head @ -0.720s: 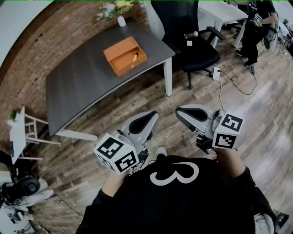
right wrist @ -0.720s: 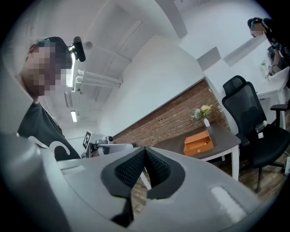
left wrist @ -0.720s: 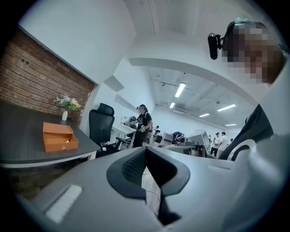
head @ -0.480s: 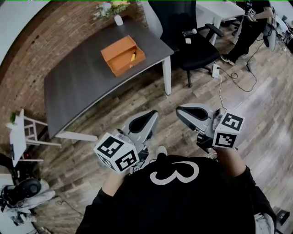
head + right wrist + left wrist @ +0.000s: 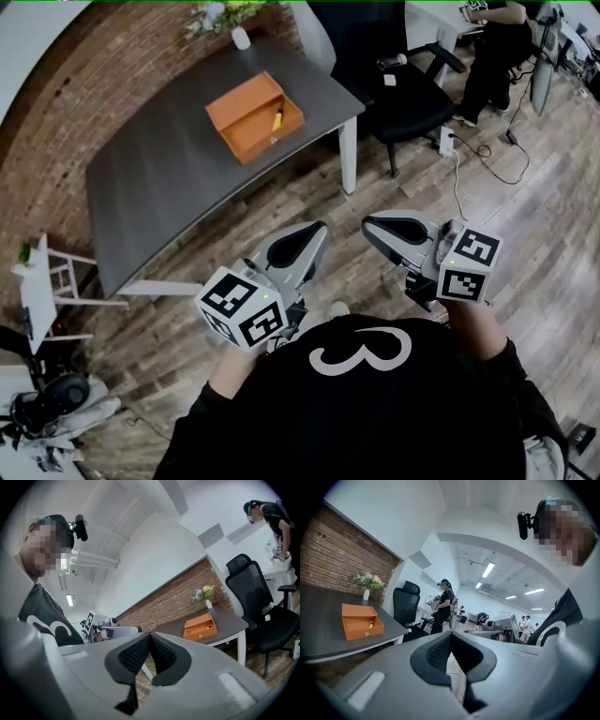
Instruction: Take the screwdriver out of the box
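Note:
An open orange box (image 5: pixel 255 115) lies on the dark grey table (image 5: pixel 169 178), well ahead of me. Inside it, at the right end, lies the yellow-handled screwdriver (image 5: pixel 277 119). My left gripper (image 5: pixel 317 231) and right gripper (image 5: pixel 367 223) hang side by side close to my body, over the wooden floor and short of the table. Both are shut with nothing between the pads. The box (image 5: pixel 361 620) shows at the left of the left gripper view, with the screwdriver (image 5: pixel 370 626) just visible. The box (image 5: pixel 200 627) also shows right of centre in the right gripper view.
A black office chair (image 5: pixel 398 84) stands right of the table. A white vase with flowers (image 5: pixel 241 37) sits at the table's far edge by the brick wall (image 5: pixel 84 103). A white stand (image 5: pixel 42 281) is at the left. Cables (image 5: pixel 469 164) lie on the floor. A person (image 5: pixel 492 47) stands far right.
Both grippers keep their place before my body and stay shut. The table and box have shifted only slightly in the view. The person at the far right has moved a little.

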Tool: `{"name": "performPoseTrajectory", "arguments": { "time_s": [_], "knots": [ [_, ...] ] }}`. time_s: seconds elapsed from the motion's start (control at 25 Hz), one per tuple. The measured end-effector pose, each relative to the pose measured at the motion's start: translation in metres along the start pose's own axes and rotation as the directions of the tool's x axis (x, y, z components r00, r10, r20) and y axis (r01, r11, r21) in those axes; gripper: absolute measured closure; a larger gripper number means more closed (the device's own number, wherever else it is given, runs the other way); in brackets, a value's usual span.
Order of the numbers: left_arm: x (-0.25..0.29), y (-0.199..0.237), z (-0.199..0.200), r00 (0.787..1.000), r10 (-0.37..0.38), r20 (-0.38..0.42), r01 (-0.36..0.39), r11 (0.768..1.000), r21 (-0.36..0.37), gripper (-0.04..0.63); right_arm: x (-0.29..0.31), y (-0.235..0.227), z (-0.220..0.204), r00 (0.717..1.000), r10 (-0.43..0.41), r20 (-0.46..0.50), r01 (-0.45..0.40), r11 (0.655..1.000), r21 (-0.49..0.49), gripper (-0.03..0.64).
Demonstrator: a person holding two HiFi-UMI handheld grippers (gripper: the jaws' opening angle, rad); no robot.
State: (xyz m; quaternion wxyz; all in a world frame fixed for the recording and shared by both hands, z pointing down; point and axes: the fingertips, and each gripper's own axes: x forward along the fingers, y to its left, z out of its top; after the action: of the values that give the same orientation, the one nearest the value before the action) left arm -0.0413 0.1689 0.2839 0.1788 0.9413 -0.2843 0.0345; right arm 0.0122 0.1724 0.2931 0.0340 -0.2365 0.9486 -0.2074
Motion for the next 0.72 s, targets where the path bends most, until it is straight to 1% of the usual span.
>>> {"name": "performPoseTrajectory", "arguments": {
  "time_s": [0.08,0.2,0.32,0.44,0.6,0.72],
  "knots": [
    [0.000,0.013,0.004,1.000,0.005,-0.008,-0.005,1.000,0.014,0.584,0.012,-0.008,0.003,1.000,-0.007,0.002,0.007,1.000,0.003,0.617],
    [-0.003,0.031,0.009,1.000,-0.006,-0.004,0.006,0.999,0.032,0.584,0.031,-0.020,0.002,1.000,-0.015,0.000,0.015,1.000,0.013,0.617],
    [-0.012,0.056,0.012,1.000,-0.014,0.000,0.014,0.999,0.036,0.584,0.058,-0.025,0.003,1.000,-0.008,-0.006,0.008,1.000,0.024,0.617],
    [-0.019,0.079,0.014,1.000,-0.015,0.001,0.015,0.999,0.038,0.584,0.081,-0.027,0.003,1.000,0.000,-0.019,0.000,1.000,0.011,0.615],
    [-0.025,0.101,0.018,1.000,0.009,0.007,-0.009,1.000,0.023,0.586,0.101,-0.031,0.003,0.999,0.012,-0.047,-0.012,1.000,0.000,0.615],
    [-0.019,0.115,0.020,1.000,0.017,0.005,-0.017,1.000,0.008,0.588,0.111,-0.042,0.008,0.998,0.014,-0.059,-0.014,1.000,0.005,0.615]
  ]
}}
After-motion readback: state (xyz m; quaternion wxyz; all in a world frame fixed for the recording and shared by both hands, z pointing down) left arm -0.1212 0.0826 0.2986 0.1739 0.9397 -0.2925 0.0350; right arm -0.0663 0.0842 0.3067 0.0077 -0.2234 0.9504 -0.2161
